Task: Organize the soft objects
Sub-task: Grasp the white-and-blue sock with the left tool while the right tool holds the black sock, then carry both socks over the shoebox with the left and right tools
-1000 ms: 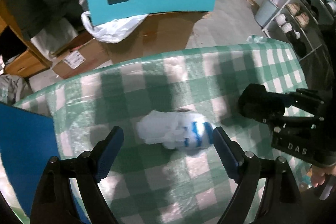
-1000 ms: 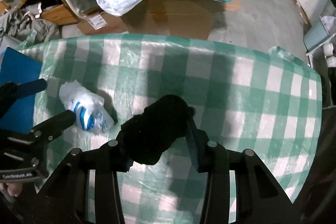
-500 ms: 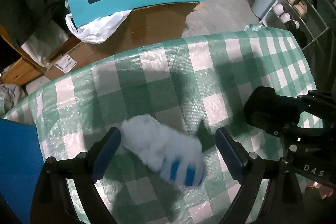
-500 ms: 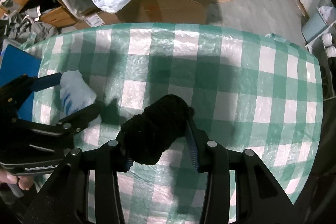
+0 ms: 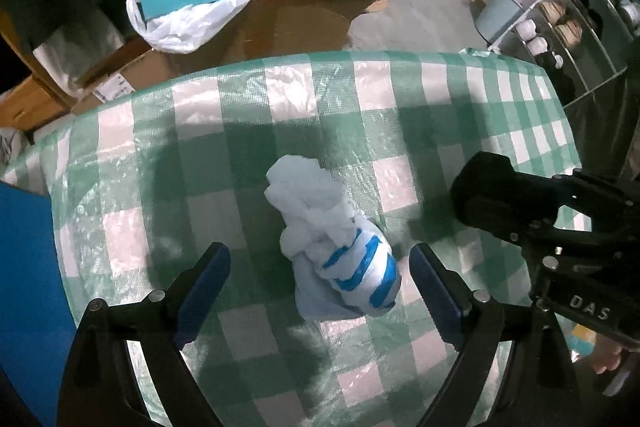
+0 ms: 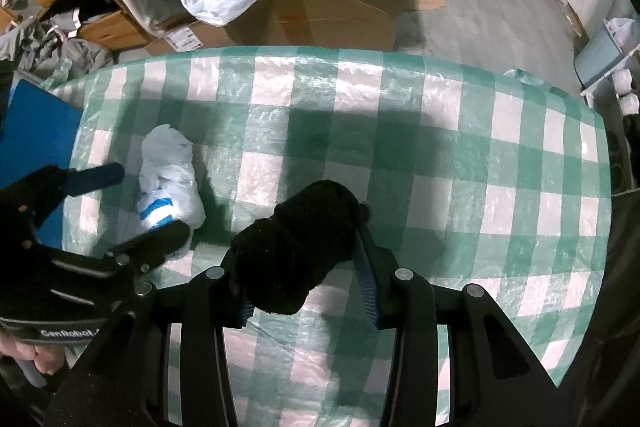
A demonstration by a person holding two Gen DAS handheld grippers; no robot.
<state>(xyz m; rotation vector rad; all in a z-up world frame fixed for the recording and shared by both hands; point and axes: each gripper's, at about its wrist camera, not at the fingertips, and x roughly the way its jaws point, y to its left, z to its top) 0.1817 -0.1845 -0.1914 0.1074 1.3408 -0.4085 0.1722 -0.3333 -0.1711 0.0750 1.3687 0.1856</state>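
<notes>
Hovering over a table [image 5: 280,99] covered in green-and-white check, the left gripper [image 5: 320,273] points steeply down with its jaws spread wide around a rolled white sock with blue stripes [image 5: 340,247], which lies on the cloth between the pads, not pressed by either. To the right, the right gripper [image 6: 302,259] is clamped on a rolled black sock [image 6: 298,247], held just above the table. The step in hand looks like picking up the white roll; next, the left jaws would need to close on it.
</notes>
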